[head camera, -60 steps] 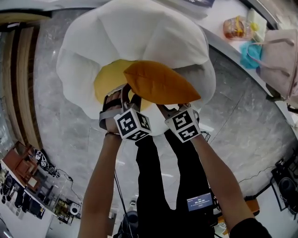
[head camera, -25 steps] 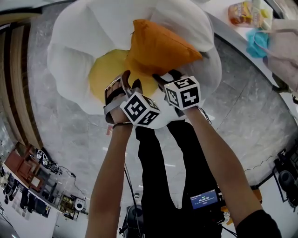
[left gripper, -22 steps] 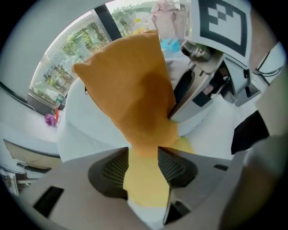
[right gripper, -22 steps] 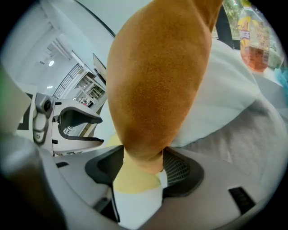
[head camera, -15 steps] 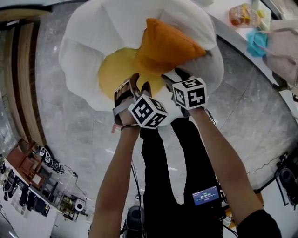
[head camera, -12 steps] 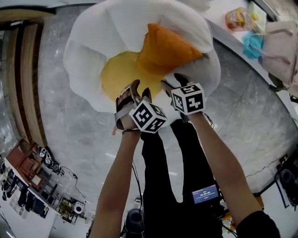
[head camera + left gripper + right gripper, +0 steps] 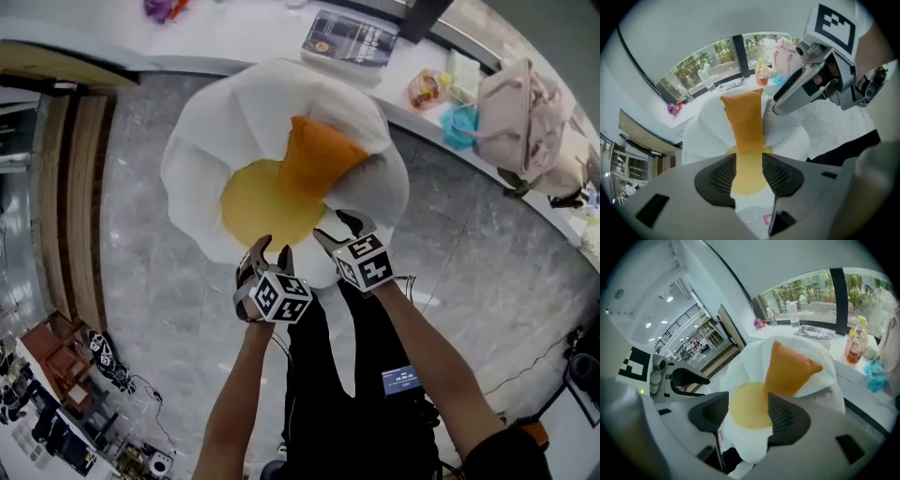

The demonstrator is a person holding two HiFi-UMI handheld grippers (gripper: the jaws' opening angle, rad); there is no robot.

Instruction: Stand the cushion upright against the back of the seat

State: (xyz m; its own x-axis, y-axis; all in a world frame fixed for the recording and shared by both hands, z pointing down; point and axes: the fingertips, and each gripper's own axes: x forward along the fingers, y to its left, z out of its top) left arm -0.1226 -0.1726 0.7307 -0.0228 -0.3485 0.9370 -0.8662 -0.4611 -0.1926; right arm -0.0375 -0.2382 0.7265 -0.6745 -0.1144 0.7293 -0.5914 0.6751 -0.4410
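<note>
Wooden panelling runs down the far left, beside a grey marble floor. On that floor sits a white seat shaped like a fried egg, with a yellow yolk pad at its middle. Behind it a white ledge carries a purple thing, a magazine, a bottle, a teal cloth and a beige bag. Nothing lies between the grippers and the seat.

The orange cushion stands upright on the back of the yolk pad, leaning against the seat's white backrest. It is well apart from both sets of fingers.

The left gripper hangs over the seat's front rim. Its jaws are apart and have just been closing a little, with only air between the pads. The right gripper, just beside it, also has its jaws spread and holds nothing. Both forearms reach forward side by side, and the grippers tip downward toward the seat with their marker cubes facing up.
</note>
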